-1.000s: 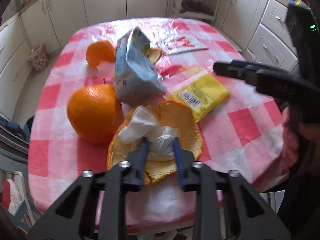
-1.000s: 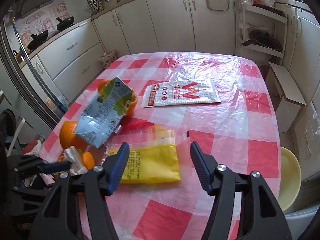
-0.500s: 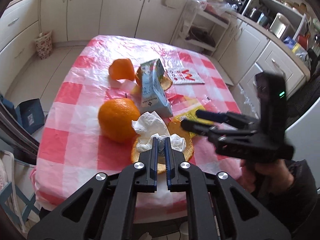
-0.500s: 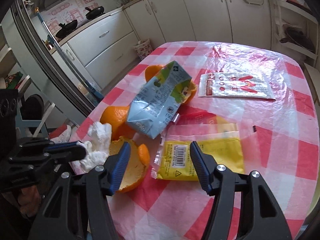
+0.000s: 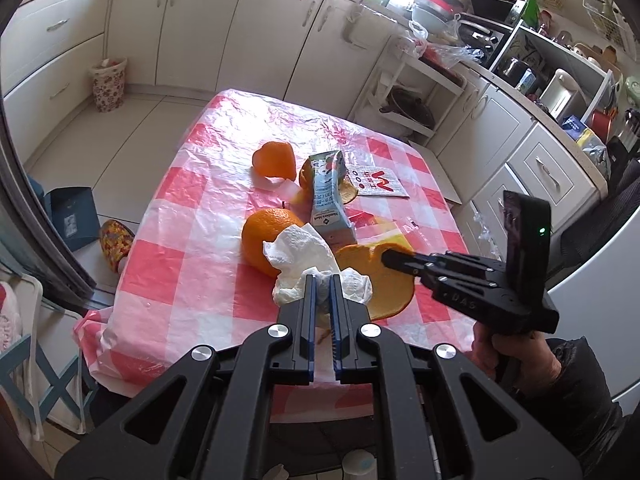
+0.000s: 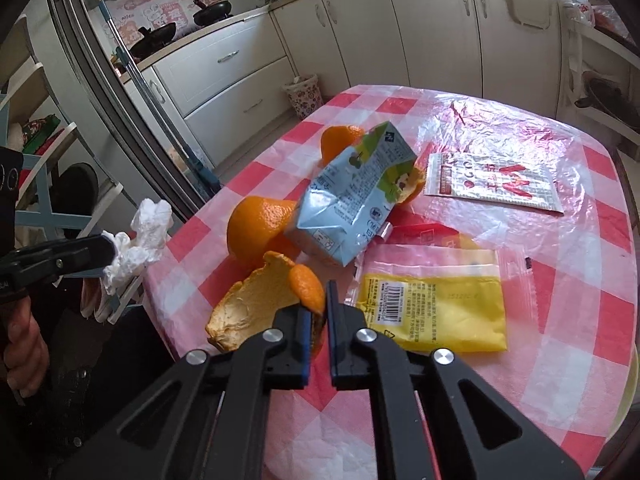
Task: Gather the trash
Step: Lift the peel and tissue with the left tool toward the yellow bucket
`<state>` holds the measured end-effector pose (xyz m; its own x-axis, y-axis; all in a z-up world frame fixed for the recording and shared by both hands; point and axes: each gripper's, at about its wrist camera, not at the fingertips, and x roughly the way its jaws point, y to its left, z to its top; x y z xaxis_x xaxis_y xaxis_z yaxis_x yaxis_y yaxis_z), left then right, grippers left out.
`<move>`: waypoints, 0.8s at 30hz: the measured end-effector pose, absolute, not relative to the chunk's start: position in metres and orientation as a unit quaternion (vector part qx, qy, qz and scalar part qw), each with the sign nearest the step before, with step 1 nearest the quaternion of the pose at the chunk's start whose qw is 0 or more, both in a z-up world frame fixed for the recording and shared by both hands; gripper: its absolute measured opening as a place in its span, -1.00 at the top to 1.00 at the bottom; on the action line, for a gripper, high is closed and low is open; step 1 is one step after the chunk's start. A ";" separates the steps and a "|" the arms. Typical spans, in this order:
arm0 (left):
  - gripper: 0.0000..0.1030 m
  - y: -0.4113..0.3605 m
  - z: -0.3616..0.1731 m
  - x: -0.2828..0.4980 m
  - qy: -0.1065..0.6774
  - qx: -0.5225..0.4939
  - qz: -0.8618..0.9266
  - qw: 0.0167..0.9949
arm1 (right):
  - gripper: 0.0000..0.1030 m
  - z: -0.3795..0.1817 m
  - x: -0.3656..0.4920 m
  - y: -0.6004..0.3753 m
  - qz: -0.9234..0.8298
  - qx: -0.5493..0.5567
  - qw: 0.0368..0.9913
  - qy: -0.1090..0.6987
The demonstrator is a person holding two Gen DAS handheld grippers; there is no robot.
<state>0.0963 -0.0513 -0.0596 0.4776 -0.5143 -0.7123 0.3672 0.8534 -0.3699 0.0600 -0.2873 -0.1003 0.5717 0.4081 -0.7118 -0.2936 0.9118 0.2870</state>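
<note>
A: Trash was what both claws held. The left gripper (image 5: 324, 280) was clamped on the crumpled tissue (image 5: 310, 254), lifted off the table (image 5: 192, 216); the right gripper (image 6: 318, 312) was pinched on the edge of the orange peel (image 6: 256, 300), which lay at the table's near edge.

B: What could have gone wrong?

A: The peel was caught only by its rim, so it might have torn or slipped out on lifting. The tissue trailed loose and could have snagged on the whole orange (image 5: 268, 236) just beside it.

B: And compared with a second earlier?

A: The tissue had sat in the peel; the right jaws had just been closing, with the peel's rim now between them.
</note>
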 end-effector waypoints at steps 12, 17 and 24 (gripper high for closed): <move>0.88 -0.090 -0.031 0.073 0.411 -0.060 -0.298 0.859 | 0.86 -0.064 0.033 -0.344 0.144 0.113 0.915 0.359; 0.88 -0.109 -0.019 0.064 0.399 -0.052 -0.322 0.857 | 0.86 -0.060 0.022 -0.377 0.093 0.141 0.925 0.341; 0.88 -0.132 -0.005 0.055 0.389 -0.045 -0.346 0.853 | 0.86 -0.059 0.007 -0.427 0.018 0.195 0.927 0.319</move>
